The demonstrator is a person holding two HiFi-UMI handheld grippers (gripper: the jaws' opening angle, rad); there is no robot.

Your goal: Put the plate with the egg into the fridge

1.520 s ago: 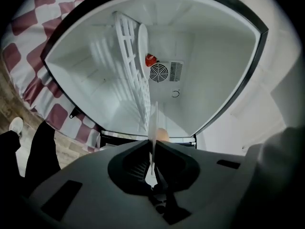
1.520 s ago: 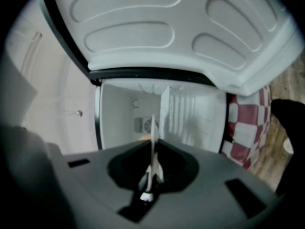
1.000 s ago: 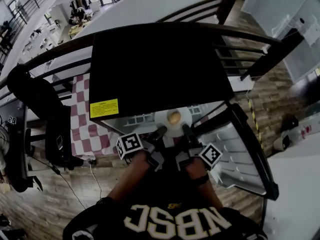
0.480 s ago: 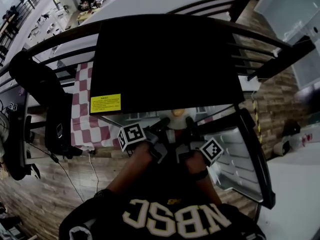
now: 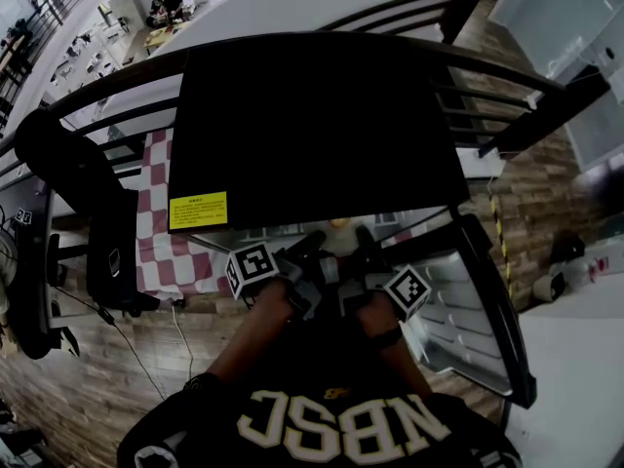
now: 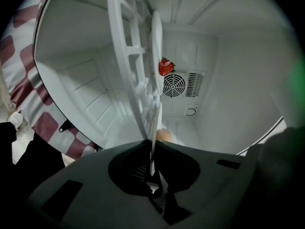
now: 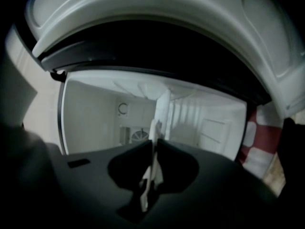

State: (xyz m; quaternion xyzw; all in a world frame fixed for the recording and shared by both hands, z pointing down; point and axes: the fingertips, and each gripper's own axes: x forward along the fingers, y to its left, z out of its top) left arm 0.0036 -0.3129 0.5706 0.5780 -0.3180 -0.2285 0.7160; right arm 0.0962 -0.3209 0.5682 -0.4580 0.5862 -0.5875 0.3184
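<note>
Both grippers pinch the plate (image 6: 157,116): the left gripper (image 6: 152,149) on one rim, the right gripper (image 7: 153,149) on the opposite rim. Plate and egg (image 6: 163,136) are inside the fridge (image 5: 312,125) mouth, close over its shelf (image 6: 125,56). Advance both hands level and together, lest the egg roll. Left gripper view alone shows a red item (image 6: 165,67) at the fridge's back wall; head view is blocked by its black top.
</note>
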